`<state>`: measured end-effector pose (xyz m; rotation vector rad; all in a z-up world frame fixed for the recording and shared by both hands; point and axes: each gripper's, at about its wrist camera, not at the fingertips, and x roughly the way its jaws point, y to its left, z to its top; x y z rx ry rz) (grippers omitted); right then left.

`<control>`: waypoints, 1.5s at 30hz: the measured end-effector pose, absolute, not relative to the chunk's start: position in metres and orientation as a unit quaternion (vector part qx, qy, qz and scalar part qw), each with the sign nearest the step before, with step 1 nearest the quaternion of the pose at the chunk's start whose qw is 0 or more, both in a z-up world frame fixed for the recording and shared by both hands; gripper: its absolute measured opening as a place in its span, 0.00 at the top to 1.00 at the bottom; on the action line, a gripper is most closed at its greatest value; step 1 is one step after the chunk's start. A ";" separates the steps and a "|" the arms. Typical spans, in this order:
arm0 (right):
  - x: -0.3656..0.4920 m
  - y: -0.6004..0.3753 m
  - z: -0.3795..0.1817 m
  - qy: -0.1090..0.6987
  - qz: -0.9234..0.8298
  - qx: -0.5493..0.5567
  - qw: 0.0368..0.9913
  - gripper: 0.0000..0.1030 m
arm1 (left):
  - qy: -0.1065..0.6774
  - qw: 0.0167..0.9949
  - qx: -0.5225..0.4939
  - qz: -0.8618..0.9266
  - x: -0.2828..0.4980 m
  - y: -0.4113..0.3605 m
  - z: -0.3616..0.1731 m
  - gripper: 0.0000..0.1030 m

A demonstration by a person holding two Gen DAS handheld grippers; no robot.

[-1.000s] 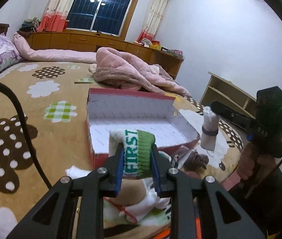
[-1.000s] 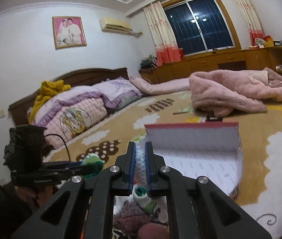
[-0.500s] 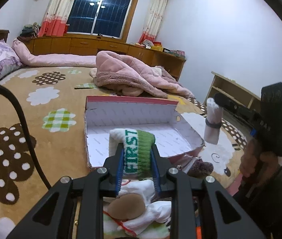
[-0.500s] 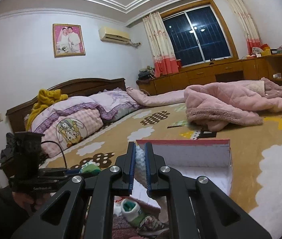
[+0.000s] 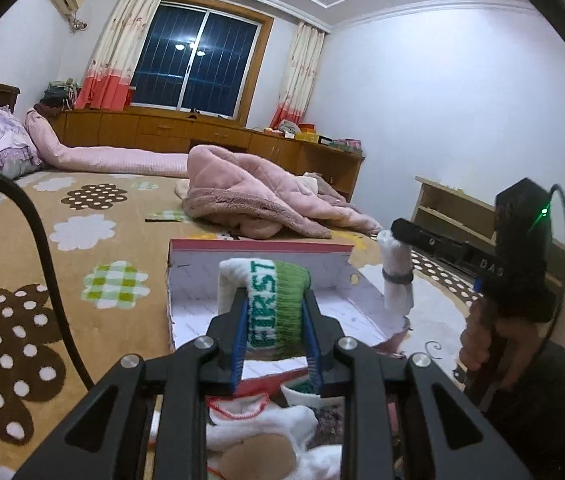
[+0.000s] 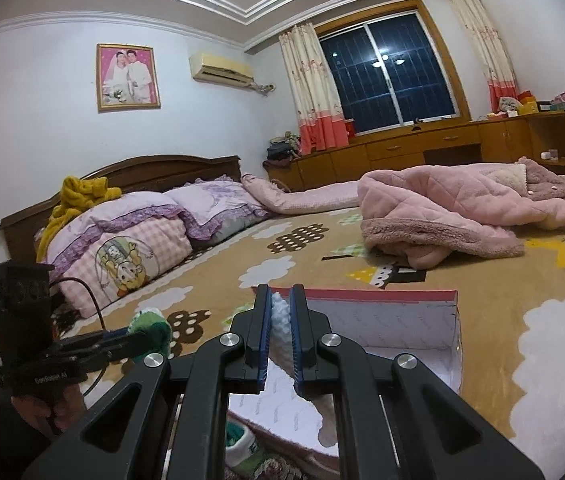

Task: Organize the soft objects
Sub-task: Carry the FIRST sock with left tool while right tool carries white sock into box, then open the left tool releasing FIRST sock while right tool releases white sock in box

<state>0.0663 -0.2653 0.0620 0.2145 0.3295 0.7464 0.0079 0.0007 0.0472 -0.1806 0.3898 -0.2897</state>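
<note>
Both hand-held grippers are loaded. The left hand-held gripper [image 5: 275,322] pinches a rolled green-and-white sock [image 5: 270,304] lettered "FIRST" between its blue pads. The right hand-held gripper [image 6: 281,338] is pressed nearly together on a thin white sock [image 6: 280,320], which the left view shows hanging upright from its tips with a grey band round its middle.

What has changed over the last second is position, not grip. In the left view the open cardboard box [image 5: 202,288] on the bed [image 5: 14,280] has slid lower and closer under the rolled sock, and the camera has tipped up to show more ceiling. In the right view the box's red-edged rim has come nearer under the fingers, and the white sock now sits in front of the box's near corner. Neither pair of jaws has moved.

For the task, this reads as both socks being carried toward the box. The rolled sock looks to be over or just short of the near wall; the fisheye view does not let me tell which. The white sock hangs beside the box's right corner. A loose heap of socks [image 5: 266,432] remains on the bed below the left fingers, outside the box, so sorting is far from finished. The box floor looks empty.
</note>
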 end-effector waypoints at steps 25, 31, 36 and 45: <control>0.124 -0.202 0.001 0.346 0.322 0.044 0.880 0.90 | 0.333 0.935 -0.046 -0.112 0.103 -0.021 -0.026 0.73; 0.126 -0.201 -0.011 0.382 0.312 0.028 0.869 0.90 | 0.340 0.934 -0.025 -0.110 0.102 -0.025 -0.031 0.71; 0.126 -0.191 -0.028 0.413 0.290 -0.005 0.863 0.90 | 0.327 0.939 -0.021 -0.108 0.100 -0.025 -0.036 0.71; 0.116 -0.179 -0.038 0.401 0.280 -0.045 0.871 0.83 | 0.305 0.948 -0.016 -0.091 0.096 -0.027 -0.038 0.64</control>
